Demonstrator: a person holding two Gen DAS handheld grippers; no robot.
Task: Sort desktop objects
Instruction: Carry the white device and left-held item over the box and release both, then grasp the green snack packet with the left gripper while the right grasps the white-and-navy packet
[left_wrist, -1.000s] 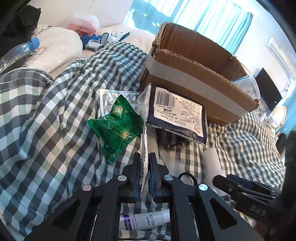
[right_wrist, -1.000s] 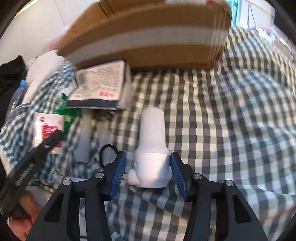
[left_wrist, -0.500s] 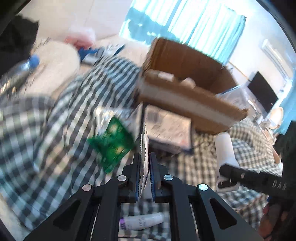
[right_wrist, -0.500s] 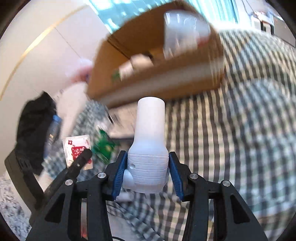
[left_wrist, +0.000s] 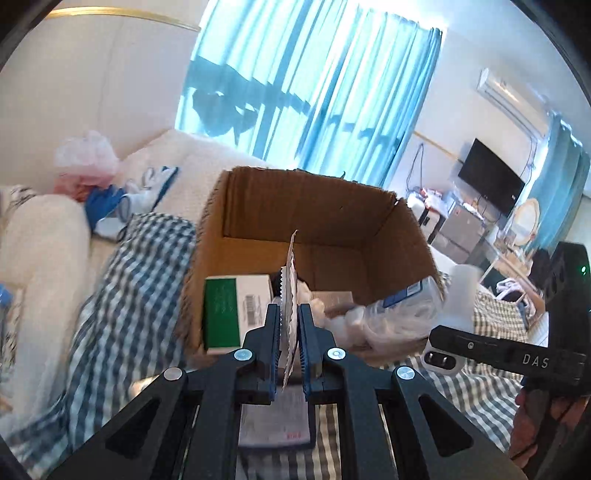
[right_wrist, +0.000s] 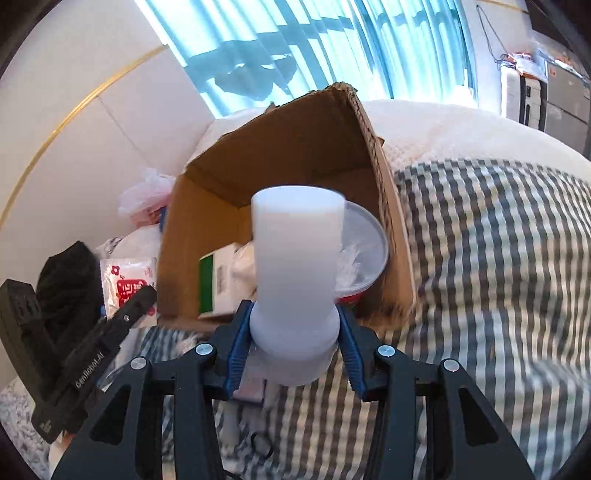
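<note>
We read "DAS" on the right gripper (left_wrist: 491, 354) – clamped on a white plug-in device (right_wrist: 295, 280); left gripper (left_wrist: 289, 347) pinches a serrated-edged sachet (left_wrist: 289, 295) – cardboard box (left_wrist: 332, 206) ahead.

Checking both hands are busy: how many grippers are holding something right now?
2. The left gripper pinches a thin flat packet; the right gripper clamps a white plug-in device, both before the cardboard box.
</note>
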